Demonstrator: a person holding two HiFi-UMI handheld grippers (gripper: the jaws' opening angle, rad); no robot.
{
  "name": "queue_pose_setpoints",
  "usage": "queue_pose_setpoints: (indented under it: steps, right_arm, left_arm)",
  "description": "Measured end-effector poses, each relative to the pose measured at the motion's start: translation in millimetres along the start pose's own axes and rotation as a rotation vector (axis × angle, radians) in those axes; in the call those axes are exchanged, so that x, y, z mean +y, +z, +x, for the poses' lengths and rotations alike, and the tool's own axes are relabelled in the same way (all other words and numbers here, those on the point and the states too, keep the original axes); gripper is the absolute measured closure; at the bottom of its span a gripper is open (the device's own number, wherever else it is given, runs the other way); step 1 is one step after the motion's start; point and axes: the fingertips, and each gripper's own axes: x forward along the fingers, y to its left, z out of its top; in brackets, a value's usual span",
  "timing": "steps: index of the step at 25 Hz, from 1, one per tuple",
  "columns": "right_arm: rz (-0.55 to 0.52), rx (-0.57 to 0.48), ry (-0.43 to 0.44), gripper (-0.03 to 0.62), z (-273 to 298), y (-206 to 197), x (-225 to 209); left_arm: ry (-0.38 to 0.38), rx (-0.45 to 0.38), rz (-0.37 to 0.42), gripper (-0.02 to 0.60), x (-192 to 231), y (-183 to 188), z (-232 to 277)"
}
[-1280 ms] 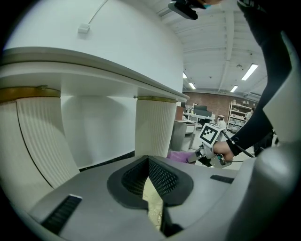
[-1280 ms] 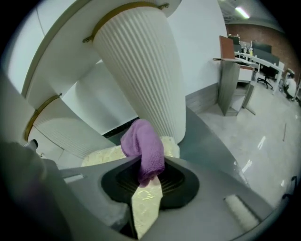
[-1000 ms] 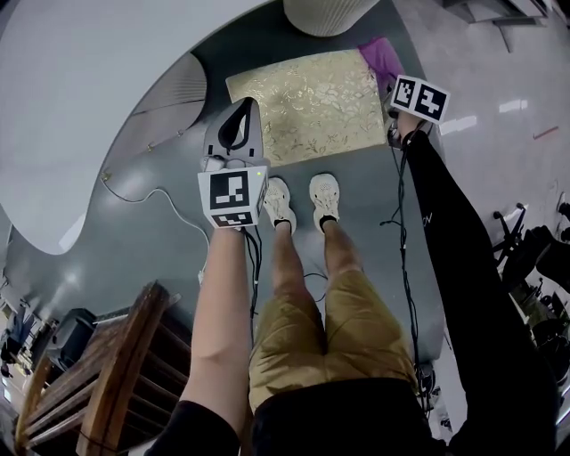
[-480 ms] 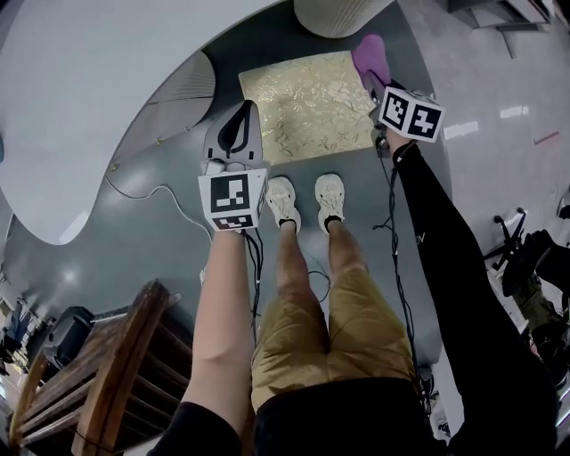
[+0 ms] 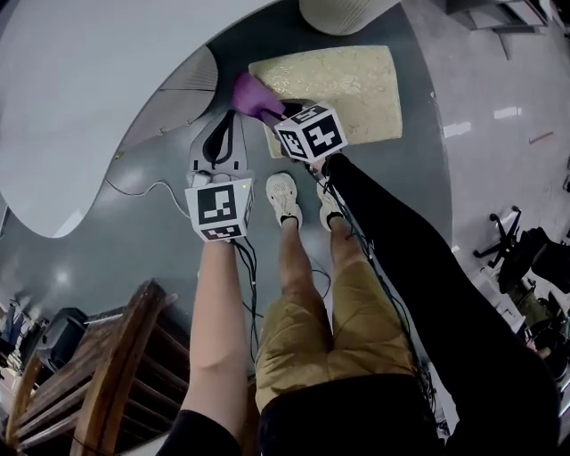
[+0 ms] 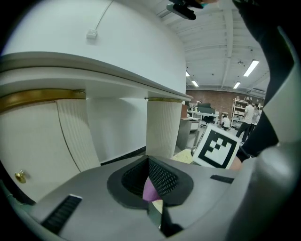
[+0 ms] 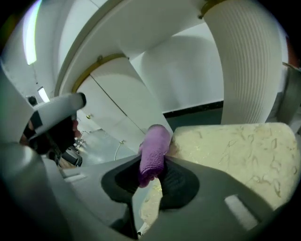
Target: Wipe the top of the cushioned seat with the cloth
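The cushioned seat is a low cream-and-gold pad on the grey floor ahead of the person's shoes. My right gripper is shut on a rolled purple cloth at the seat's left edge. In the right gripper view the cloth sticks up from between the jaws, with the seat spreading to the right. My left gripper hovers over the floor just left of the seat, jaws shut with nothing in them. In the left gripper view a bit of the purple cloth shows through its jaws.
A white curved counter sweeps along the left, with a ribbed white column behind the seat. A cable trails on the floor at the left. A wooden chair stands near left, a black office chair at right.
My right gripper has swept the purple cloth from the seat's far right corner across to its left edge. The left gripper has barely moved.
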Motion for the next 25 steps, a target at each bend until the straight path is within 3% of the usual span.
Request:
queue_pose_setpoints:
  steps: [3, 8, 15, 25]
  right_arm:
    - [0.008, 0.064, -0.061, 0.516, 19, -19, -2]
    - [0.033, 0.045, -0.159, 0.516, 15, -20, -21]
    - [0.14, -0.031, -0.319, 0.516, -36, -16, -87]
    - [0.334, -0.123, -0.565, 0.516, -143, -38, -216]
  left_arm:
    - [0.007, 0.006, -0.011, 0.578, 10, -8, -6]
    - [0.003, 0.011, -0.027, 0.578, 14, -14, -10]
    - [-0.036, 0.007, -0.012, 0.578, -3, -7, -2]
    - [-0.115, -0.003, 0.008, 0.578, -49, 10, 23]
